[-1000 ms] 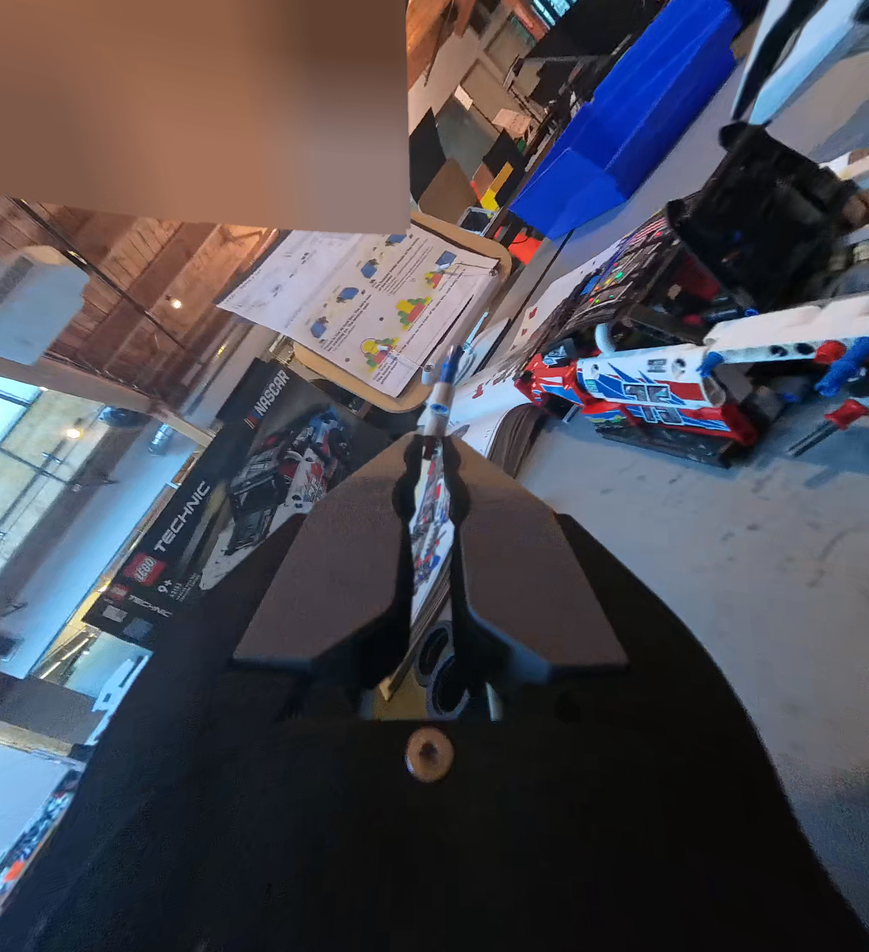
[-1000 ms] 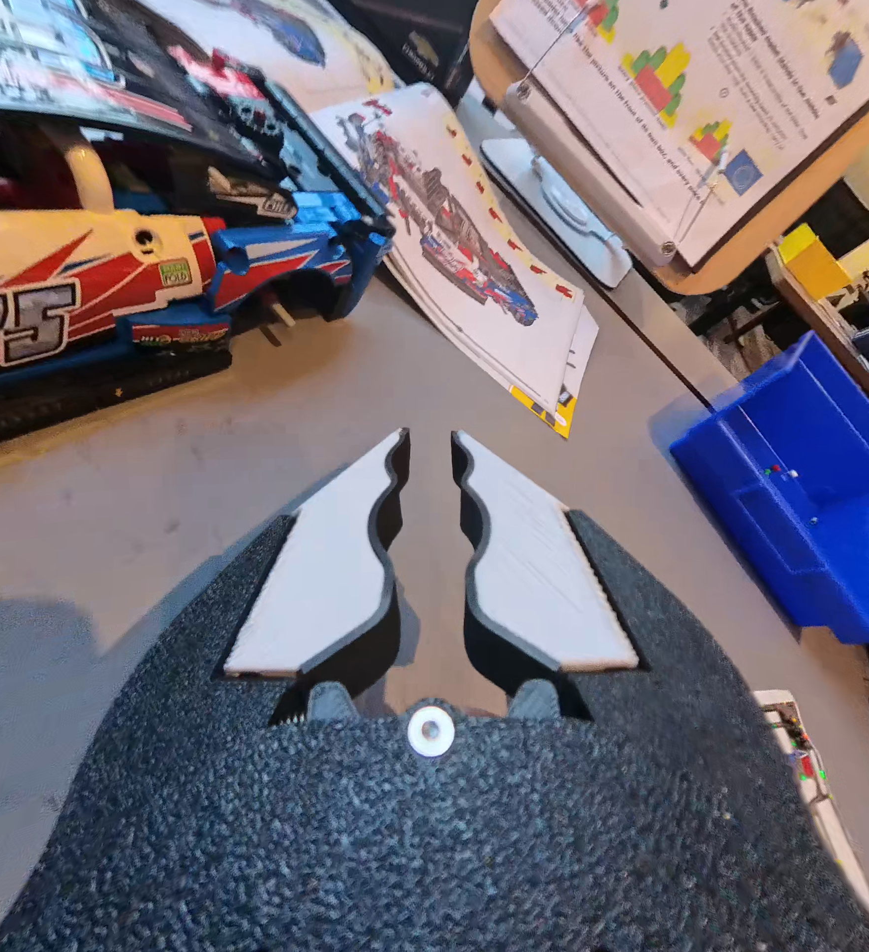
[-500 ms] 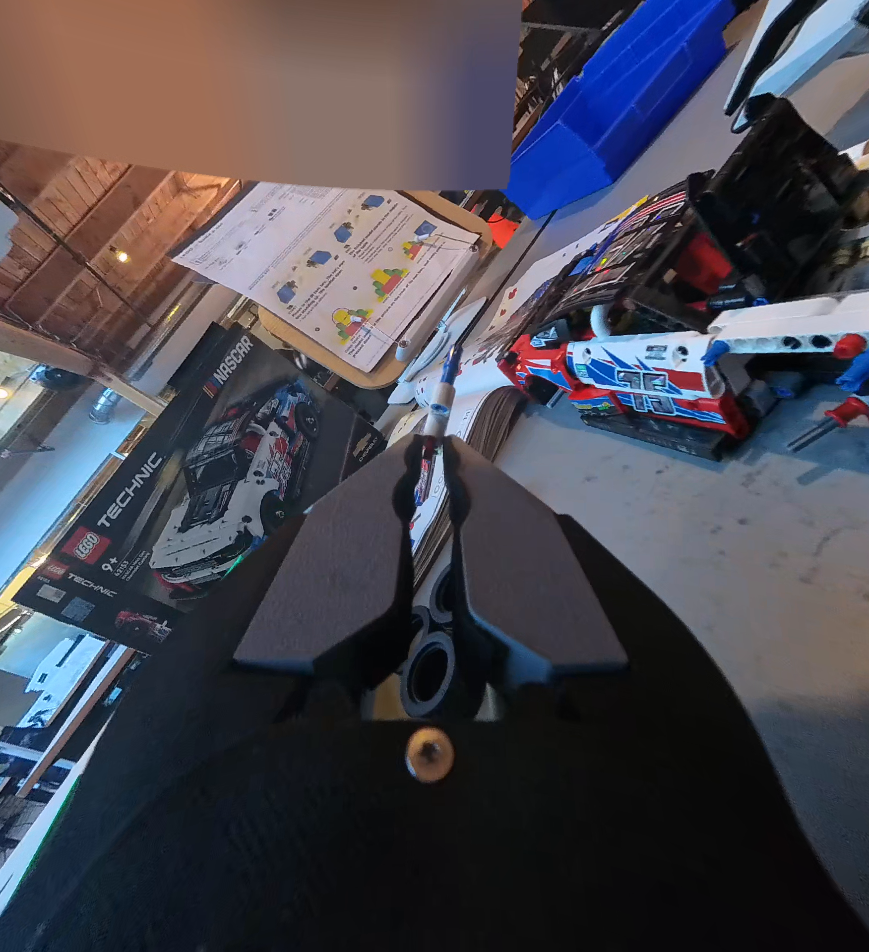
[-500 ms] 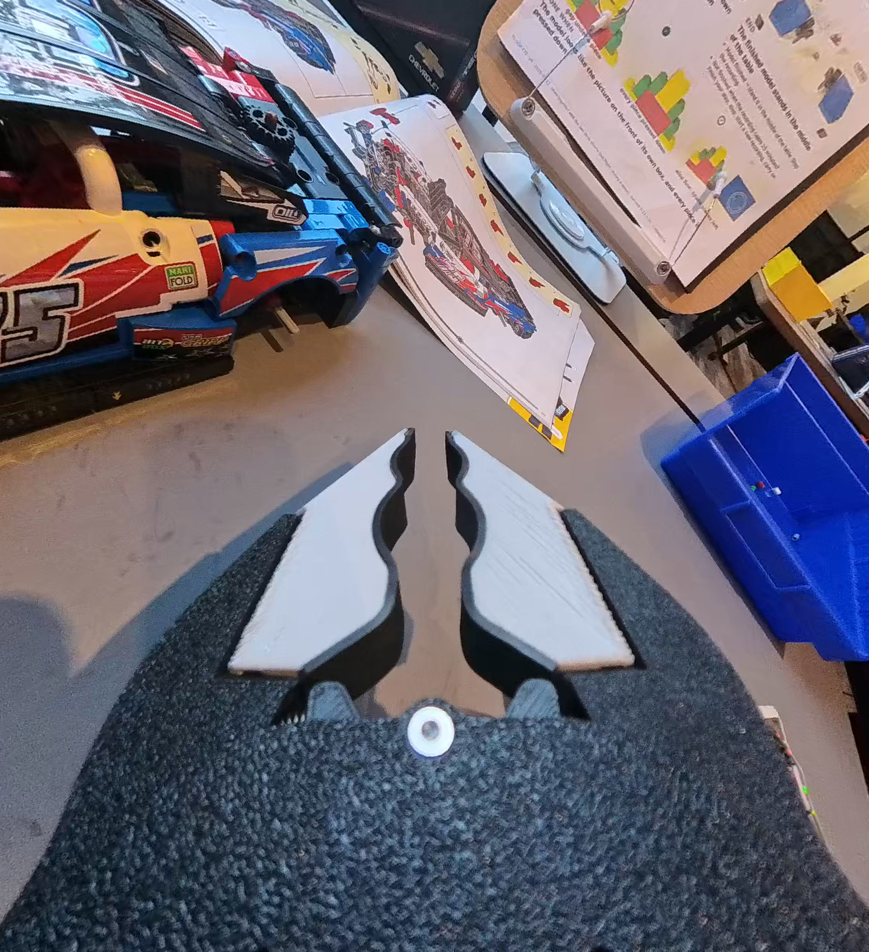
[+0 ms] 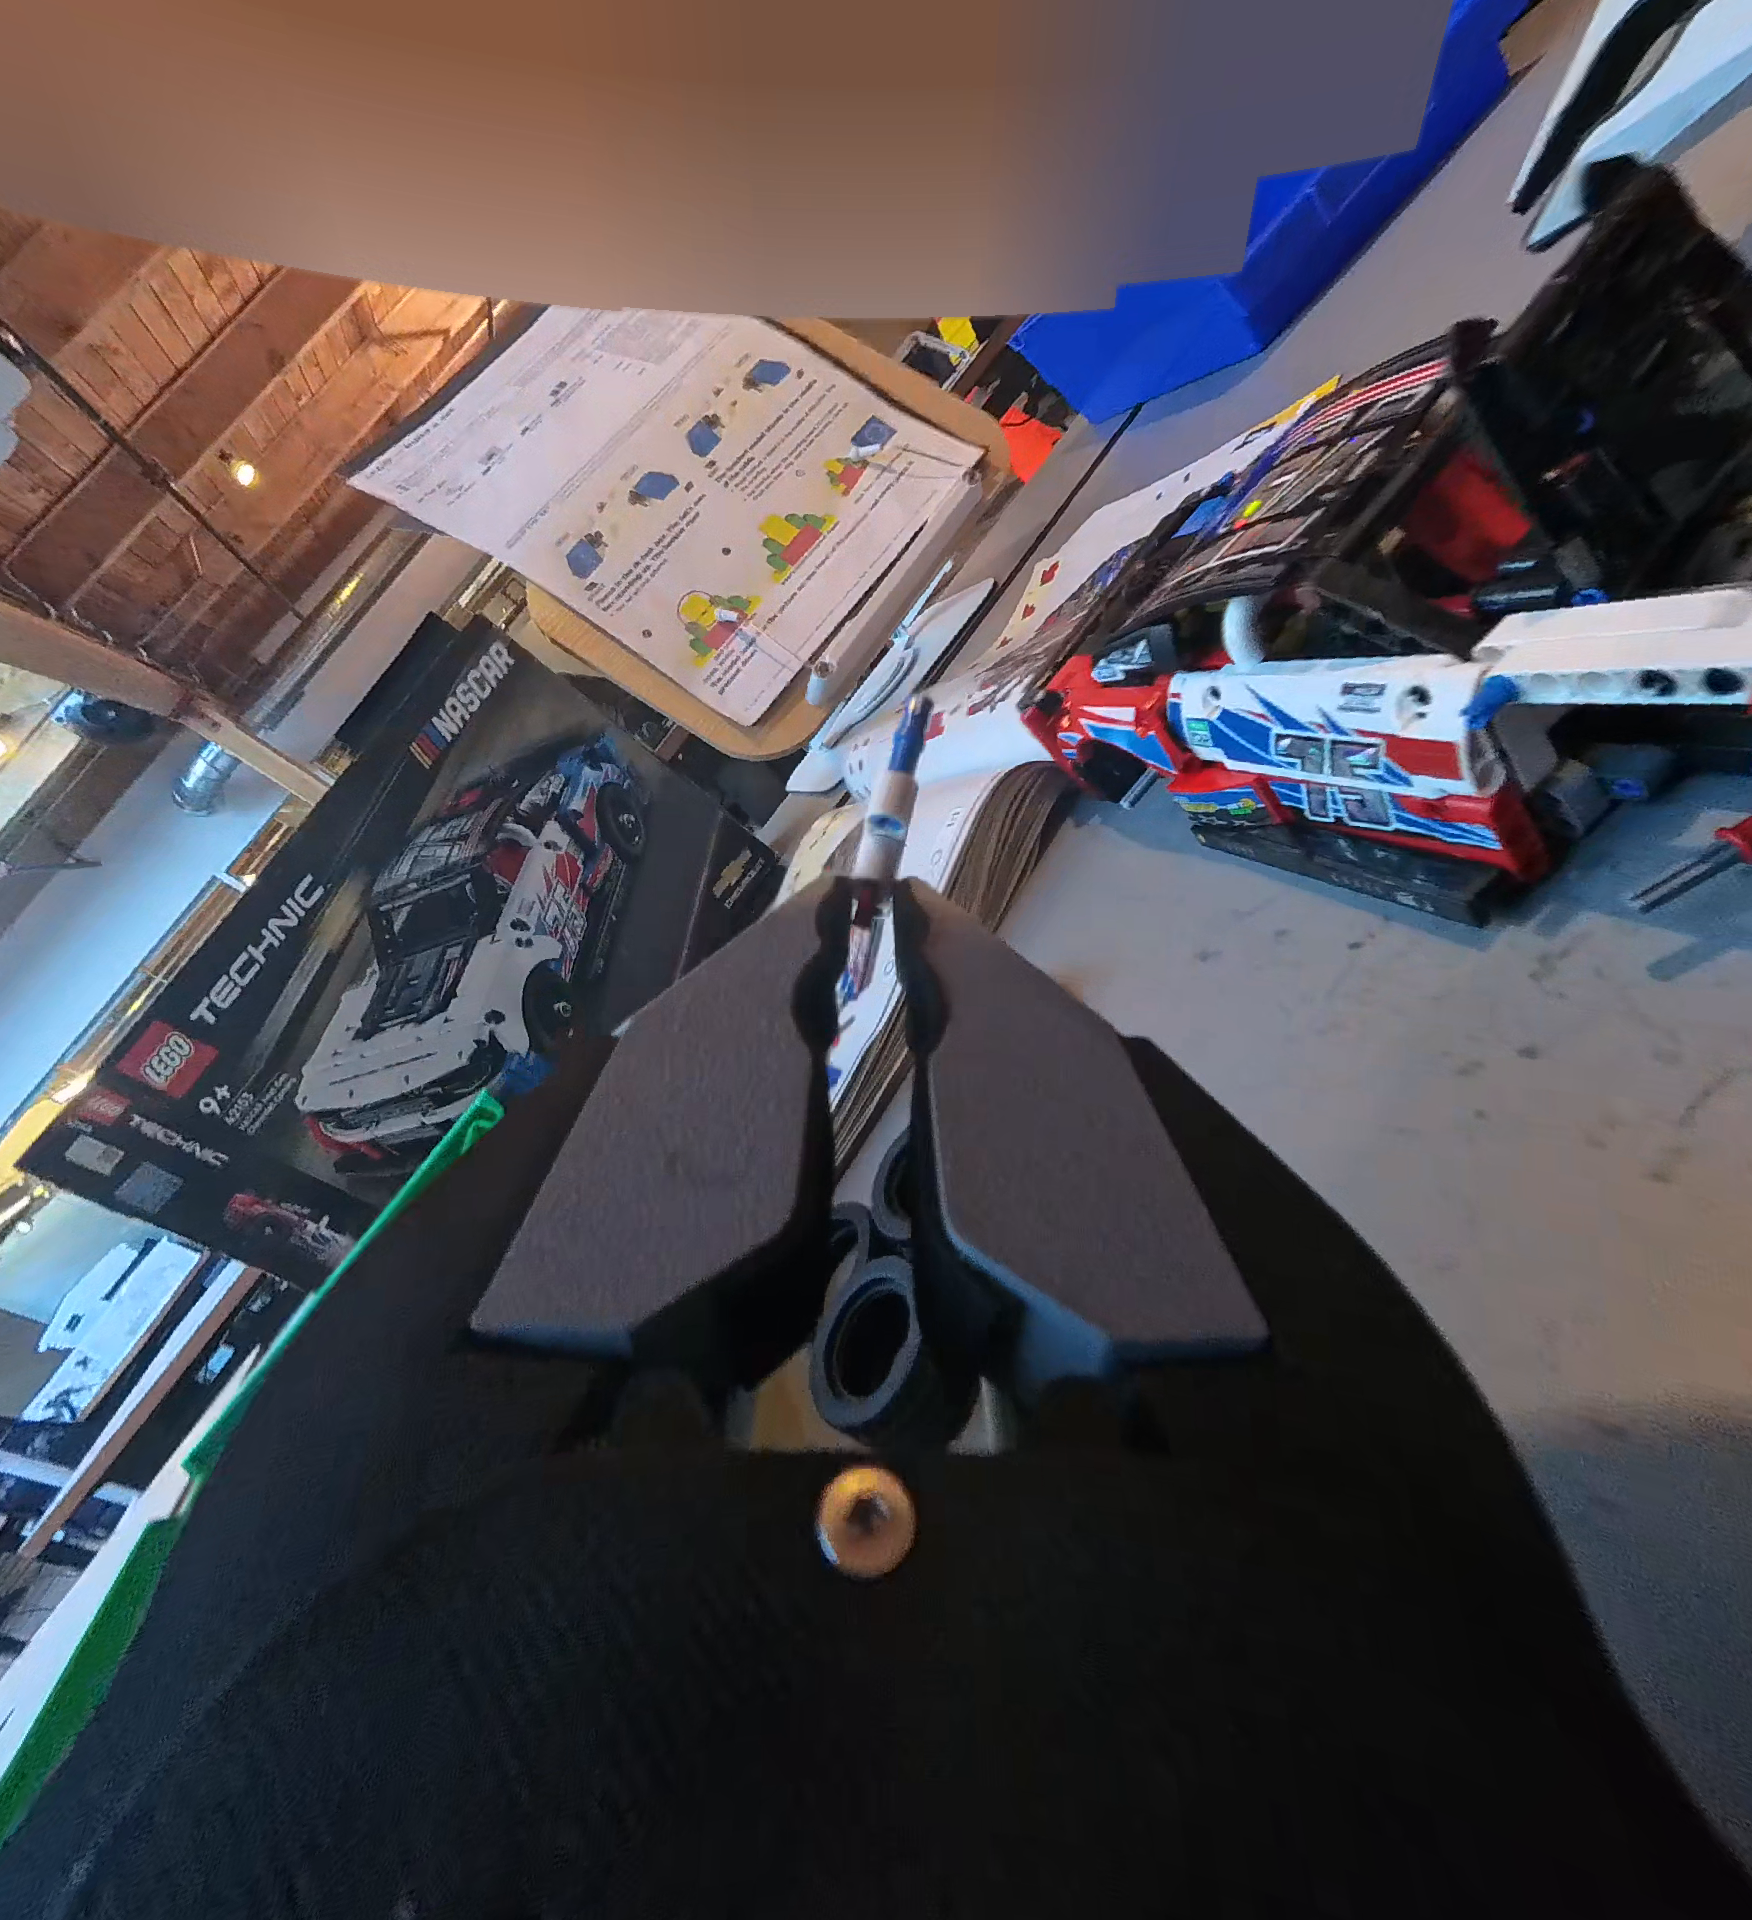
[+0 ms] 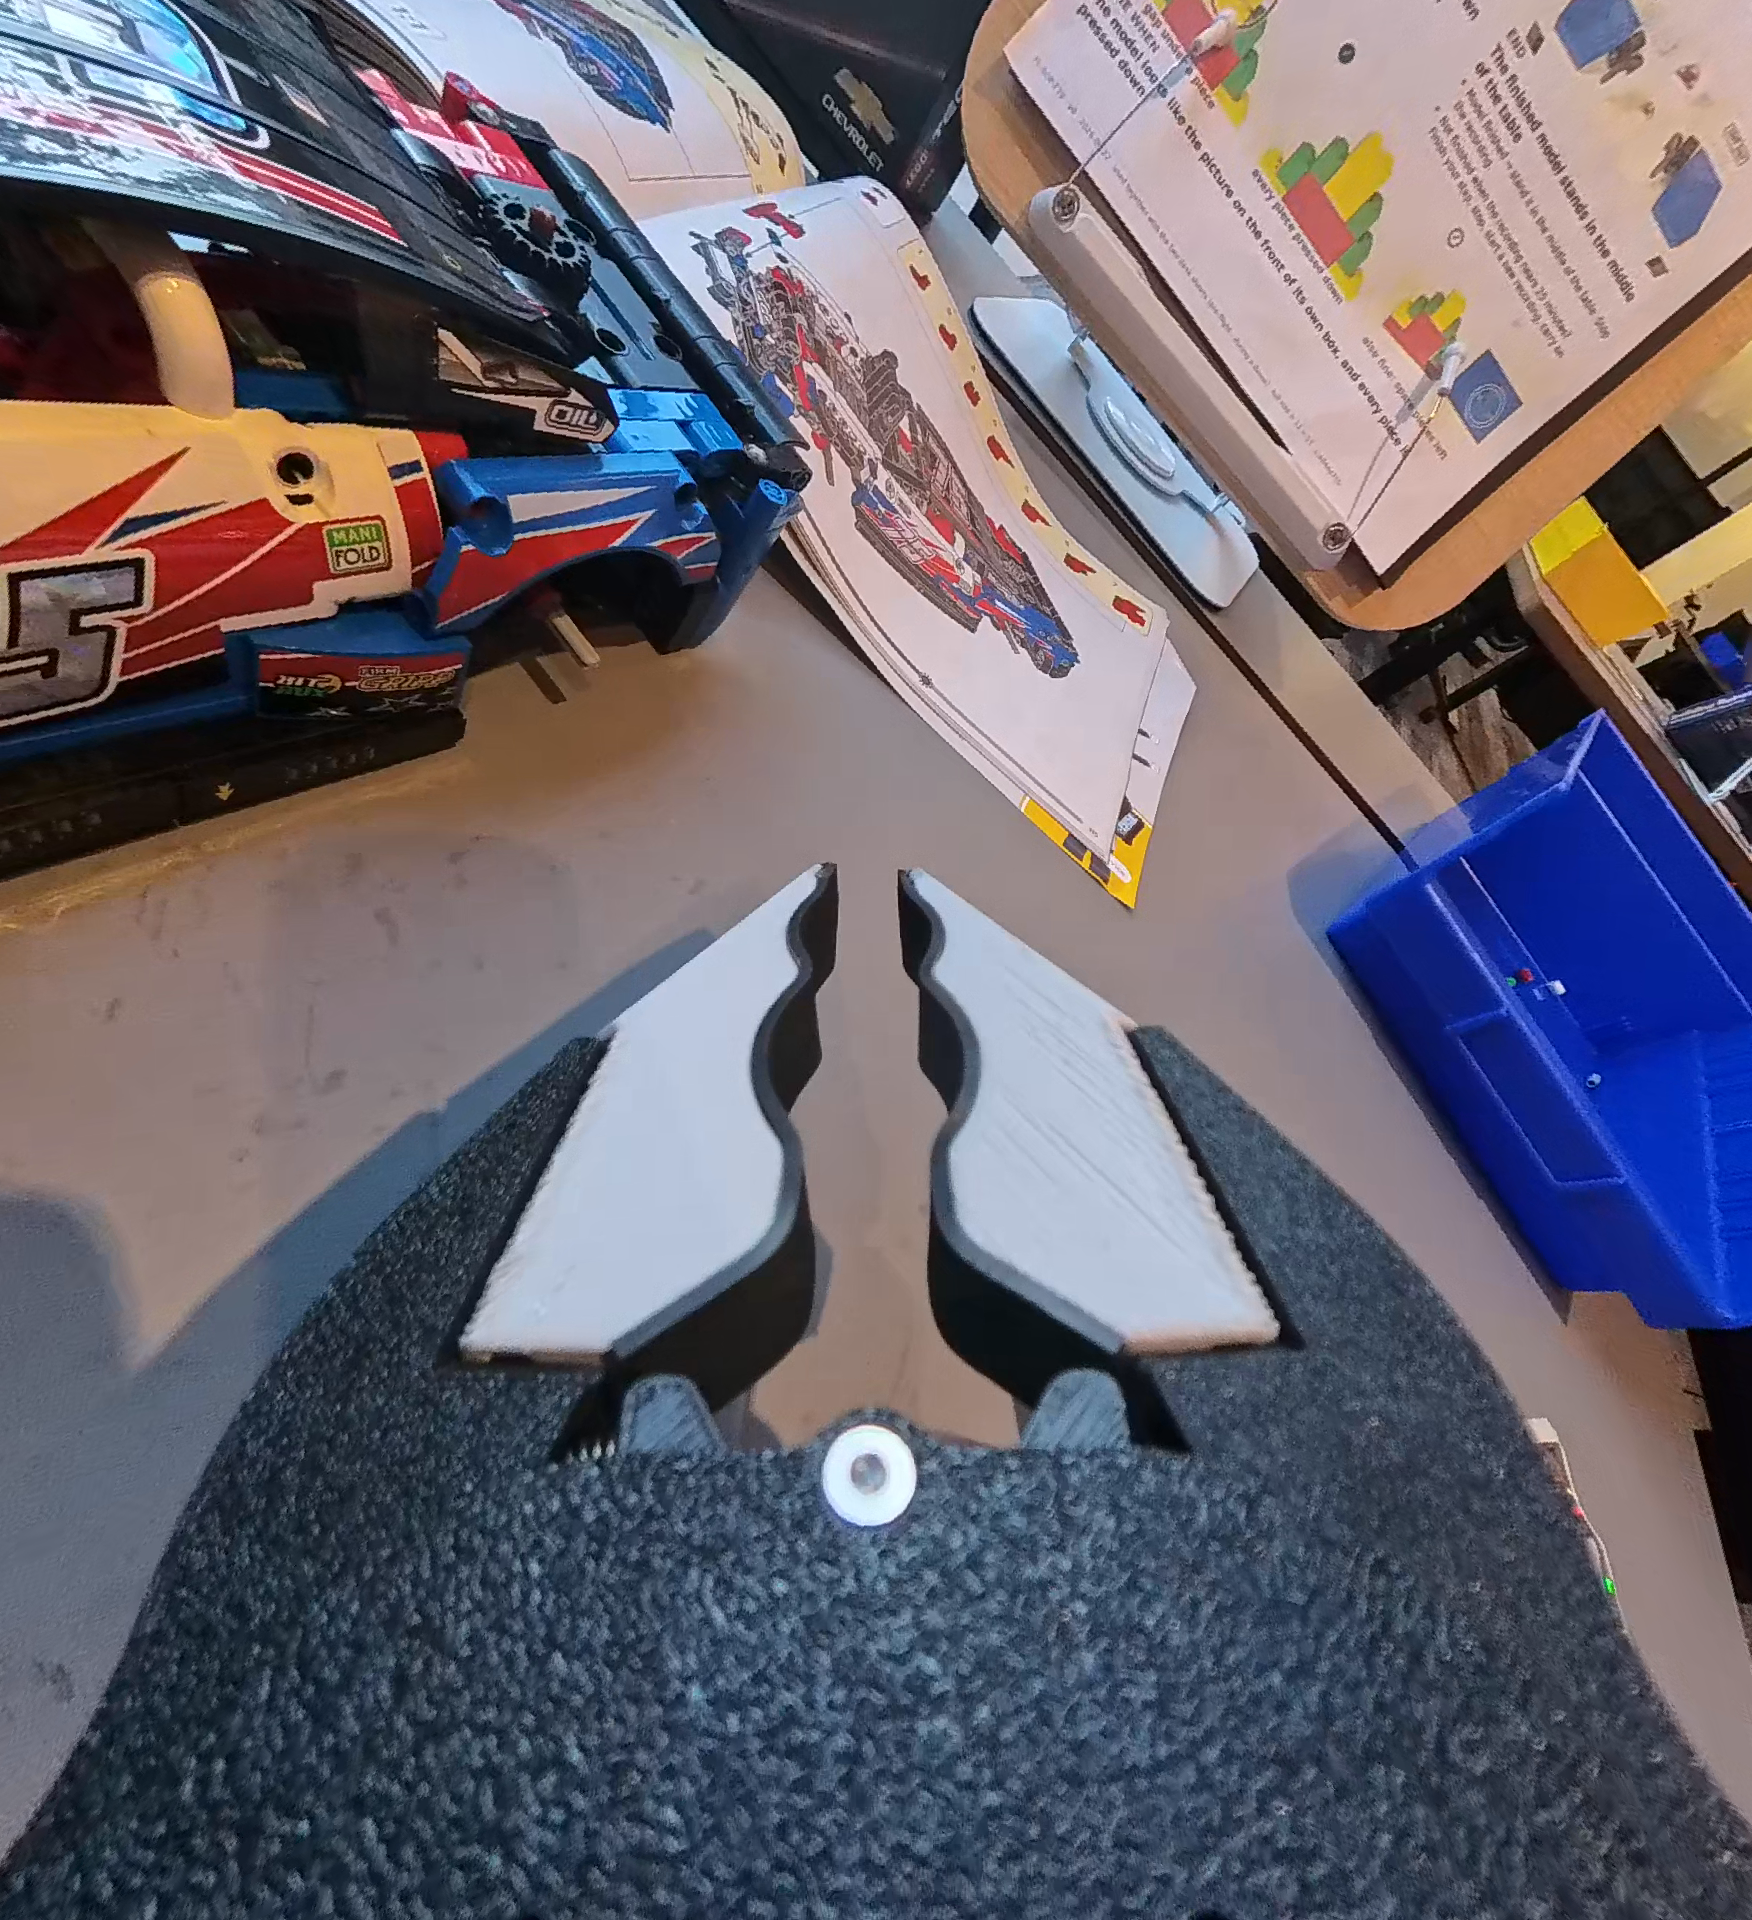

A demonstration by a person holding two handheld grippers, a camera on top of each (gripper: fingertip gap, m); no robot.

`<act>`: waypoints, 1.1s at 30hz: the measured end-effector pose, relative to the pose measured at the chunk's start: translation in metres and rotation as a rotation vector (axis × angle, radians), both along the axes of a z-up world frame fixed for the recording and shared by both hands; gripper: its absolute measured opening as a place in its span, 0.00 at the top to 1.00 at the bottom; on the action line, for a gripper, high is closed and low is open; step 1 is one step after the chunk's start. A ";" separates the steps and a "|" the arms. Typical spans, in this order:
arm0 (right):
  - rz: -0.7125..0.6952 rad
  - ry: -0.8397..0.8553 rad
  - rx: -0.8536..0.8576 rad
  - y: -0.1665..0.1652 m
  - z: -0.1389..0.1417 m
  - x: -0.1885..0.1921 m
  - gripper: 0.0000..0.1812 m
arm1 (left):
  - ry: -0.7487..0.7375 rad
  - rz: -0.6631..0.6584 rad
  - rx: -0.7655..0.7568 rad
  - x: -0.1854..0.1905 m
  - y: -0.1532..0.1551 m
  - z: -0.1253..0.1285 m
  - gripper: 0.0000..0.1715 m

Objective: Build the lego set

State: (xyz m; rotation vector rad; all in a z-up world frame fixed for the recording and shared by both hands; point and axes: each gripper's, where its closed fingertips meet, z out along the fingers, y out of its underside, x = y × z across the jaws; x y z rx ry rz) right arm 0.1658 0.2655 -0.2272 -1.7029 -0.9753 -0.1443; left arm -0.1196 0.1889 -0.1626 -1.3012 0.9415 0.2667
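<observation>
Left gripper [image 5: 867, 914]: left wrist view; dark fingers pressed together on a thin lego axle piece [image 5: 887, 800], white and blue, sticking out past the tips
Behind the fingers: black lego rings [image 5: 867, 1340], hold unclear
Lego car, left wrist view: red, white and blue model [image 5: 1350, 769] on the grey bench [image 5: 1423, 1091], well apart from the left gripper
Set box: black box [image 5: 415, 935] standing off the bench's far edge
Clipboard: board with a printed sheet [image 5: 706, 520], tilted above the box
Right gripper [image 6: 867, 883]: right wrist view; white fingers spread a little, nothing between them, over bare bench
Lego car, right wrist view: at the bench's far left
Instruction booklet [image 6: 955, 540]: open, touching the car's nose
Blue bin [image 6: 1630, 1091]: at the bench's right edge
</observation>
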 end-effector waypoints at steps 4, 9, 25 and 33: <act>0.004 0.008 0.011 0.000 0.002 0.000 0.94 | -0.014 0.008 -0.014 -0.002 0.003 -0.001 0.97; 0.020 0.030 0.023 -0.002 0.007 -0.002 0.94 | 0.037 -0.032 -0.002 0.009 -0.002 -0.006 0.97; 0.434 0.281 -0.178 -0.092 0.029 -0.071 0.83 | 0.313 -0.188 0.240 0.093 -0.050 -0.003 0.97; 0.619 0.355 -0.183 -0.157 0.050 -0.095 0.79 | 0.280 -0.219 0.226 0.136 -0.076 0.004 0.97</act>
